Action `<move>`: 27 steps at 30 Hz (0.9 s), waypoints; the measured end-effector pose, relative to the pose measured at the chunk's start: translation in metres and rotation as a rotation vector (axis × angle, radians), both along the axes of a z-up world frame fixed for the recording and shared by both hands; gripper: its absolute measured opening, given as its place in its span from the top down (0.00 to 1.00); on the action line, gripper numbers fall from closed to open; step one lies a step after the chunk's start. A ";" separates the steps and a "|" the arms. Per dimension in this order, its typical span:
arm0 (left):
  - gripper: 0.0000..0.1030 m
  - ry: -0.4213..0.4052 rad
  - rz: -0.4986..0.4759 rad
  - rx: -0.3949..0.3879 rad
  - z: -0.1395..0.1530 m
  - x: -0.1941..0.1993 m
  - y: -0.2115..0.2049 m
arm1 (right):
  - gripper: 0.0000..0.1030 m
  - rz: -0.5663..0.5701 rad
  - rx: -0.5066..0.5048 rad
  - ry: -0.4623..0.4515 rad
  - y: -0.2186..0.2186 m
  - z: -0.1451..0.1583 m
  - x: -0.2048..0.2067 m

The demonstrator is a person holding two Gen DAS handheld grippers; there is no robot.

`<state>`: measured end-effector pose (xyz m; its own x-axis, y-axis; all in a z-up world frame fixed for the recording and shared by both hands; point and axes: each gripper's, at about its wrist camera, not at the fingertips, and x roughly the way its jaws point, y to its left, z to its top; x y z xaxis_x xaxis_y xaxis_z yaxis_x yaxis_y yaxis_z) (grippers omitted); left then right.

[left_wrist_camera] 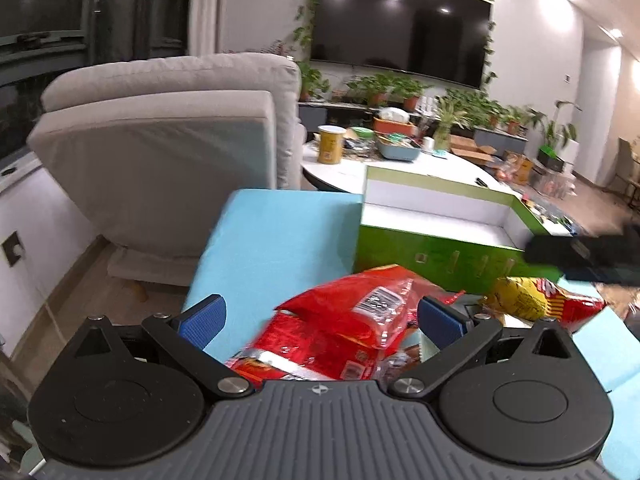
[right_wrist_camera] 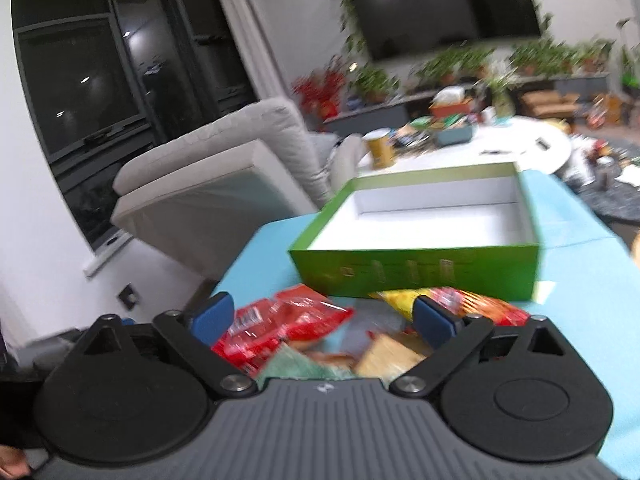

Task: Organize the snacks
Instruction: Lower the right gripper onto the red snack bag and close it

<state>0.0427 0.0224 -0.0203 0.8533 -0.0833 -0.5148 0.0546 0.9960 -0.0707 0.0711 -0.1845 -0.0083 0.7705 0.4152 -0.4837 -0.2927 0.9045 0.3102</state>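
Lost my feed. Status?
Left gripper open over red snack bag. Right gripper open above snacks. Green box empty, path clear.

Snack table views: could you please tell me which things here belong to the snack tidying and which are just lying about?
Part of the job:
- red snack bag
- yellow snack bag
- green box, open and empty
- left tool, open
- right tool, open

Just lying about:
- grey armchair
- wall television
- yellow canister
- potted plants

right view motion-blurred, green packet [right_wrist_camera: 298, 364] unreadable, yellow packet [right_wrist_camera: 404, 300] half hidden by jaws
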 end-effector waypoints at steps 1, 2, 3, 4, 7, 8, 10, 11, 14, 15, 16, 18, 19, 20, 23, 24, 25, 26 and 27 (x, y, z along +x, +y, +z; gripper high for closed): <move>0.01 0.010 -0.019 0.002 -0.003 0.004 -0.002 | 0.27 0.022 0.004 0.023 0.003 0.001 0.010; 0.01 0.022 -0.032 0.001 -0.006 0.008 -0.003 | 0.27 0.053 0.012 0.053 0.007 0.002 0.023; 0.01 0.033 -0.040 0.000 -0.008 0.011 -0.005 | 0.27 0.074 0.017 0.089 0.011 0.001 0.036; 0.01 0.046 -0.047 -0.002 -0.011 0.015 -0.006 | 0.26 0.094 0.018 0.118 0.015 0.000 0.045; 0.01 0.083 -0.047 -0.015 -0.017 0.031 -0.005 | 0.26 0.130 -0.030 0.200 0.032 -0.007 0.071; 0.01 0.089 -0.046 -0.020 -0.019 0.035 -0.005 | 0.26 0.139 -0.051 0.223 0.037 -0.011 0.078; 0.01 0.101 -0.051 -0.036 -0.022 0.043 -0.003 | 0.26 0.151 -0.080 0.276 0.045 -0.019 0.091; 0.01 0.111 -0.061 -0.046 -0.023 0.048 -0.003 | 0.26 0.156 -0.089 0.309 0.047 -0.023 0.098; 0.01 0.141 -0.097 -0.069 -0.028 0.060 -0.004 | 0.26 0.176 -0.104 0.402 0.051 -0.035 0.118; 0.01 0.151 -0.102 -0.070 -0.030 0.064 -0.005 | 0.26 0.180 -0.107 0.427 0.052 -0.038 0.122; 0.01 0.157 -0.105 -0.069 -0.032 0.067 -0.006 | 0.25 0.187 -0.113 0.455 0.054 -0.041 0.126; 0.01 0.173 -0.116 -0.064 -0.036 0.074 -0.010 | 0.25 0.200 -0.112 0.497 0.056 -0.045 0.133; 0.01 0.180 -0.122 -0.062 -0.039 0.078 -0.011 | 0.25 0.211 -0.102 0.523 0.057 -0.047 0.136; 0.01 0.189 -0.128 -0.061 -0.041 0.081 -0.012 | 0.25 0.220 -0.094 0.543 0.056 -0.048 0.137; 0.02 0.209 -0.149 -0.075 -0.047 0.088 -0.012 | 0.25 0.247 -0.099 0.577 0.059 -0.048 0.142; 0.02 0.208 -0.155 -0.086 -0.048 0.088 -0.010 | 0.25 0.254 -0.103 0.582 0.059 -0.048 0.142; 0.03 0.207 -0.158 -0.094 -0.049 0.090 -0.009 | 0.25 0.257 -0.102 0.587 0.059 -0.048 0.145; 0.04 0.199 -0.159 -0.099 -0.048 0.090 -0.007 | 0.25 0.259 -0.094 0.594 0.058 -0.049 0.146; 0.09 0.186 -0.154 -0.100 -0.048 0.091 -0.007 | 0.26 0.264 -0.084 0.603 0.056 -0.049 0.147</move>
<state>0.1334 0.0156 -0.0682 0.7180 -0.2635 -0.6443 0.1821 0.9645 -0.1915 0.2183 -0.1281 -0.0578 0.2319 0.4946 -0.8376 -0.3050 0.8546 0.4202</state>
